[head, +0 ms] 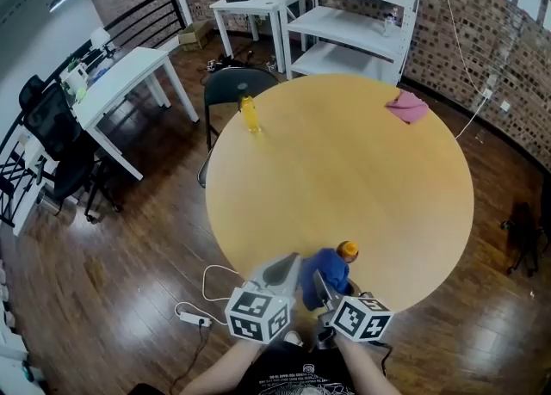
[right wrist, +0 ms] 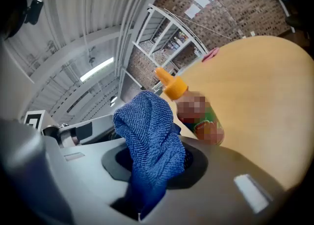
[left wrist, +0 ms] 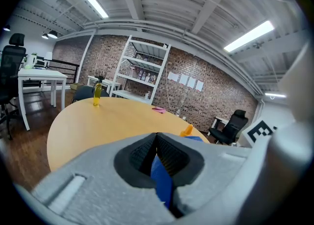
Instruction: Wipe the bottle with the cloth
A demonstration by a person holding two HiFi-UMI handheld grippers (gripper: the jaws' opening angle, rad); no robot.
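Note:
Near the table's front edge stands a small bottle with an orange cap (head: 347, 249) (right wrist: 196, 113) and a green label. A blue cloth (head: 325, 271) (right wrist: 149, 140) is draped against its near side and hides most of its body in the head view. My right gripper (head: 321, 283) (right wrist: 152, 175) is shut on a bunched fold of that cloth, just short of the bottle. My left gripper (head: 291, 266) (left wrist: 158, 158) sits beside it with a strip of the blue cloth (left wrist: 162, 180) pinched between its pads. The orange cap (left wrist: 186, 131) shows just past those jaws.
A yellow bottle (head: 250, 115) (left wrist: 97, 93) stands at the far left of the round wooden table (head: 344, 169), and a pink cloth (head: 407, 107) lies at its far right. A dark chair (head: 232, 88), white shelves (head: 344, 23) and white desks stand beyond.

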